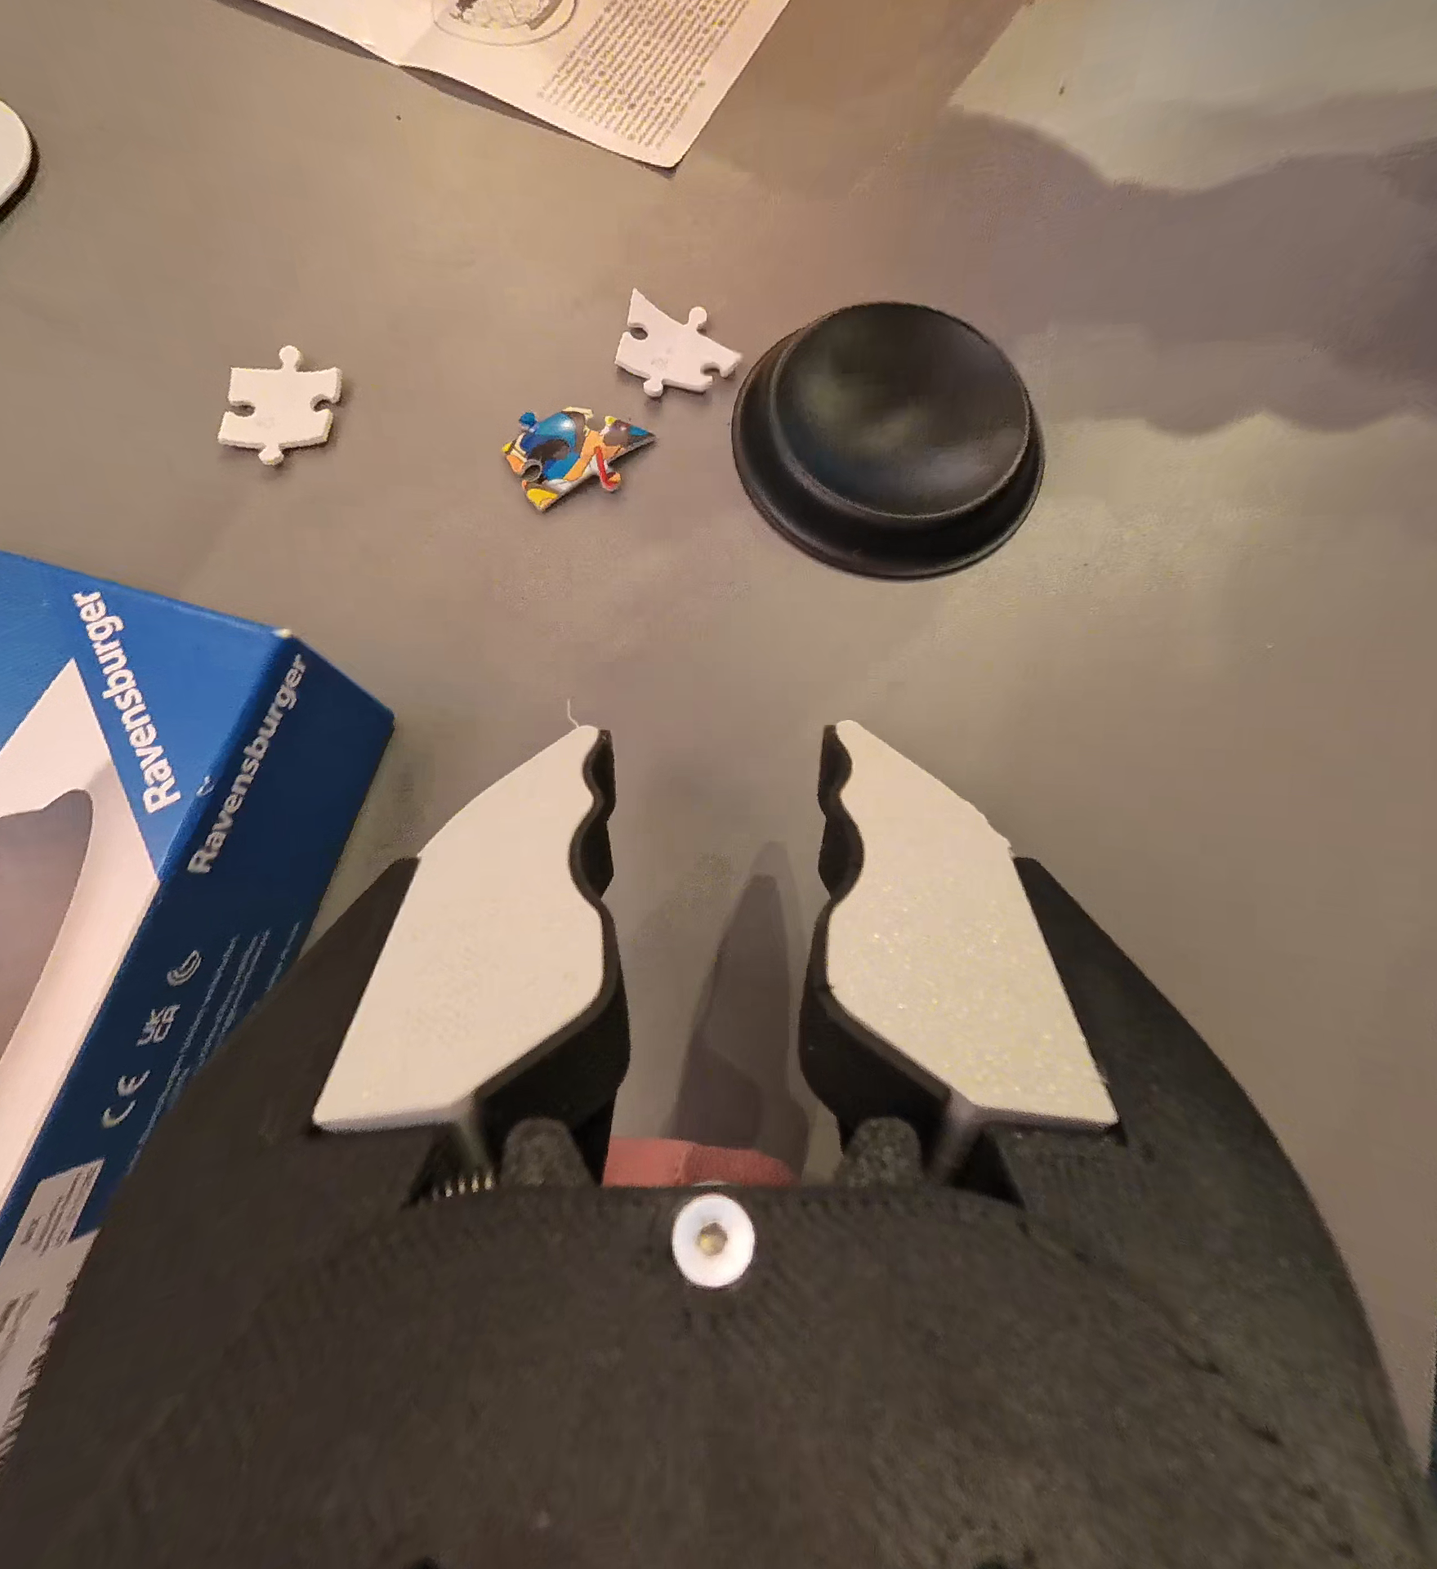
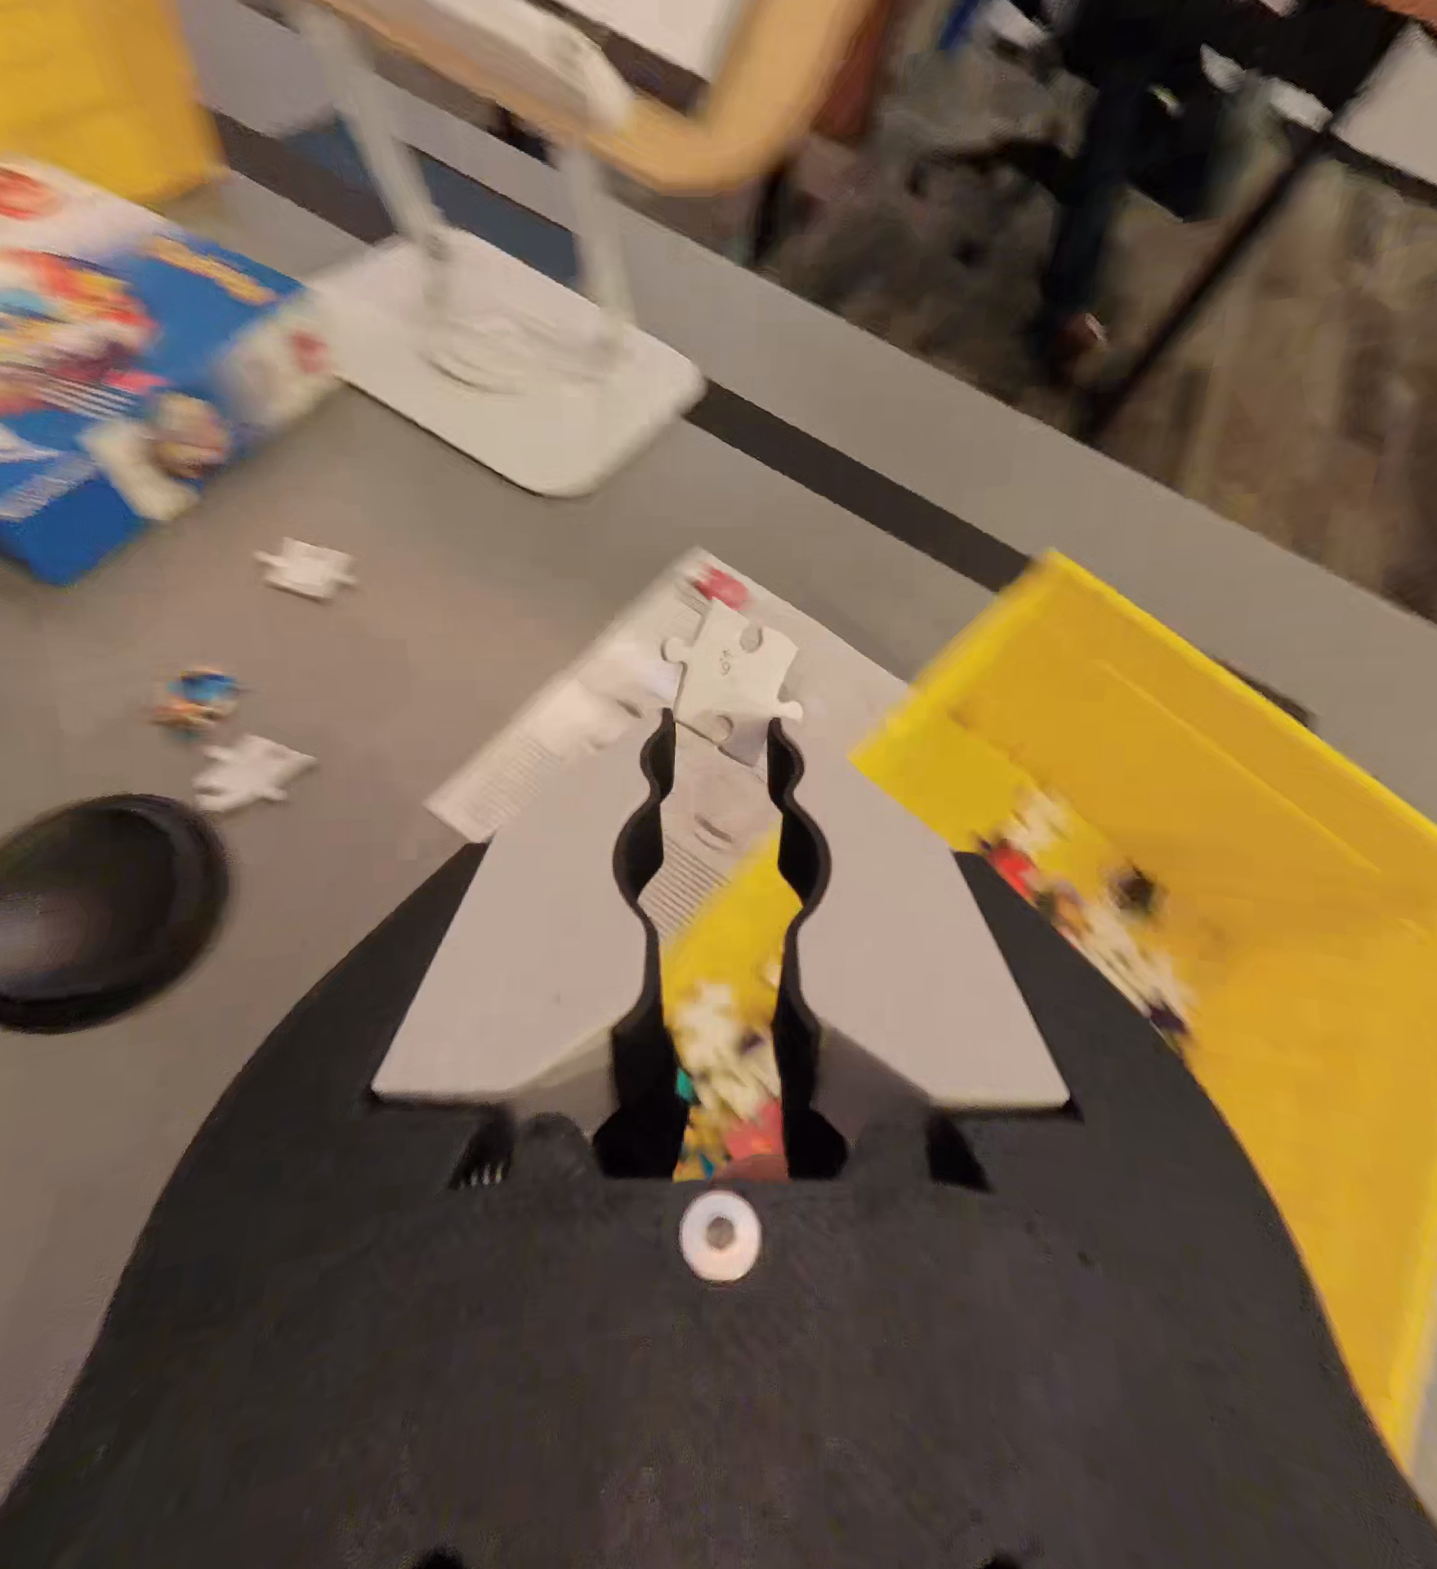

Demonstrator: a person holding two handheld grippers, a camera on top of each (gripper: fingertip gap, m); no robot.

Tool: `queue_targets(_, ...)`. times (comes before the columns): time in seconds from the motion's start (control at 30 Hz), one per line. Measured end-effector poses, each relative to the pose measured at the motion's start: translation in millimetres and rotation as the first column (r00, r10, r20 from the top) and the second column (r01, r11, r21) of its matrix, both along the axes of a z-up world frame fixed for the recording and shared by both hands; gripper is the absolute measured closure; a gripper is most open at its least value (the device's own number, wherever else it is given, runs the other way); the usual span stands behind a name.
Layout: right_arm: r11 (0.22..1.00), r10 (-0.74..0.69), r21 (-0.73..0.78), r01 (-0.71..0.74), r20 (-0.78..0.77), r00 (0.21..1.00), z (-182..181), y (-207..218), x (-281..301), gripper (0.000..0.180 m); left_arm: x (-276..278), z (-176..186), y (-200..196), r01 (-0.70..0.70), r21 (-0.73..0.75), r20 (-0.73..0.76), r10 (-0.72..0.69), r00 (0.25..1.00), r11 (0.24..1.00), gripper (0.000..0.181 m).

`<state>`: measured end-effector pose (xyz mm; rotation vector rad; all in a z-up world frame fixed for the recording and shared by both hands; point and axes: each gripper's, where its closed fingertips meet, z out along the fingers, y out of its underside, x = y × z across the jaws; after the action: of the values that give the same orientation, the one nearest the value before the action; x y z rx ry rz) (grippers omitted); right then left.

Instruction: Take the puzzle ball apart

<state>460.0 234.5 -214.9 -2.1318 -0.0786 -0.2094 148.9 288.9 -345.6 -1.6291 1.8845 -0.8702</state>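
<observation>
We held the left gripper (image 1: 715,747) released and empty above the grey table (image 1: 1122,764). Our right gripper (image 2: 719,730) clenched a white puzzle piece (image 2: 732,671) at its tips, beside the yellow bin (image 2: 1292,1061) of pieces.

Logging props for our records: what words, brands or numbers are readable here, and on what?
I won't copy out writing; this is where it stands.
Blue box: white lettering along its side, small marks below.
Paper leaflet: fine print, too small to read.
White puzzle piece in the right tool: a faint mark, blurred.
</observation>
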Motion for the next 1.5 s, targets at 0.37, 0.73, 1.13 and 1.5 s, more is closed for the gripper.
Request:
queue_targets(0.37, 0.96, 0.276, -0.032, -0.279, -0.072, 0.959, -12, 15, -99, 0.144, 1, -1, -2, 0.003, 0.001, -0.008, -0.003, 1.0, 1.0, 0.135)
queue_targets(0.73, 0.78, 0.524, -0.337, -0.528, -0.109, 0.844, -153, 75, -219, 0.143, -1, -1, -4, 0.006, 0.003, -0.004, -0.006, 1.0, 1.0, 0.135)
queue_targets(1.13, 0.944, 0.323, -0.084, -0.32, 0.032, 0.946, -51, 60, -144, 0.153, -4, -1, 1, -0.007, 0.005, -0.002, 0.007, 1.0, 1.0, 0.135)
queue_targets(1.5, 0.973, -0.221, -0.017, 0.228, 0.191, 0.956, 4, -33, 53, 0.119, 0, -3, -6, 0.01, 0.009, -0.01, -0.01, 1.0, 1.0, 0.135)
